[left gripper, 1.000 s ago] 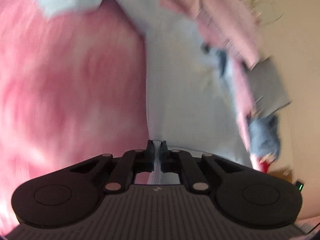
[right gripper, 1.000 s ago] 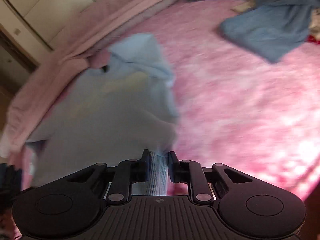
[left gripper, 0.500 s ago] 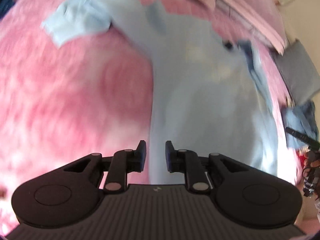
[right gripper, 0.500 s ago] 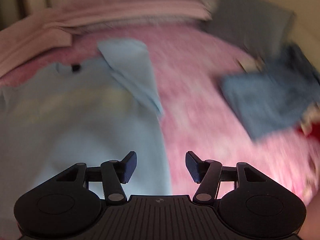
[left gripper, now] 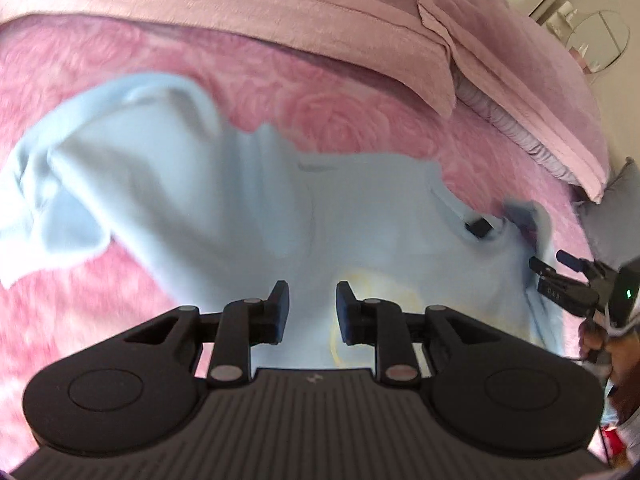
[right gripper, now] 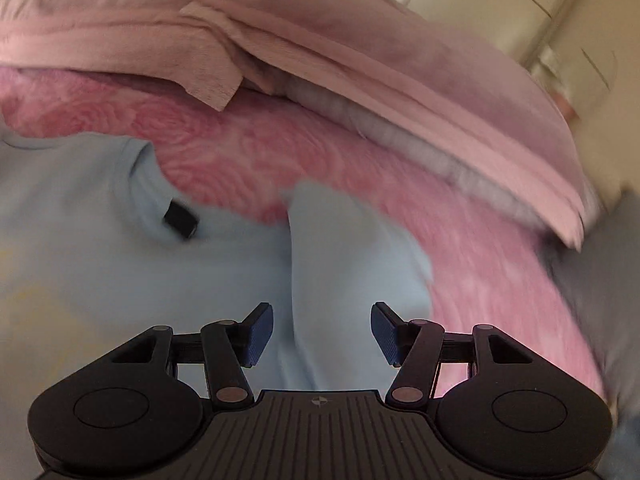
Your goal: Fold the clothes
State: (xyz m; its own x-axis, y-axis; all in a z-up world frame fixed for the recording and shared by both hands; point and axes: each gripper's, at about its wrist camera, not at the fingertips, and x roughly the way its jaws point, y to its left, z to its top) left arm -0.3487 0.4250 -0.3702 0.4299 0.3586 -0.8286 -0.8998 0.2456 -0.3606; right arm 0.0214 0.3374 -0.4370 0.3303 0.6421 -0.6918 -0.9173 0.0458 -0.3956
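Light-blue T-shirt (left gripper: 248, 208) is spread front-up on the pink rose-pattern bedspread (left gripper: 80, 64), collar toward the pillows. I read this as the end of the lay-flat step; folding proper not begun.

Going left to right: the shirt's left sleeve (left gripper: 72, 160) lies crumpled and partly doubled over, out on the bedspread. My left gripper (left gripper: 308, 308) hovers over the chest print (left gripper: 372, 292); its jaws have just been opening, a narrow gap now, nothing between them. Collar with its dark neck label (left gripper: 478, 227) sits further right. My right gripper (right gripper: 322, 332) is over the right shoulder, jaws spread wide, having just opened, nothing pinched; the right sleeve (right gripper: 352, 248) is flipped inward over the body just ahead of it.

Next move, I'd say: each gripper takes its own sleeve, the left one needs flattening first, then fold sleeves in across the body. Risk: plush bedspread drags the thin cloth.

Containers: none in view. Lilac pillows (right gripper: 360, 52) at the head, grey cushion (right gripper: 600, 272) far right.
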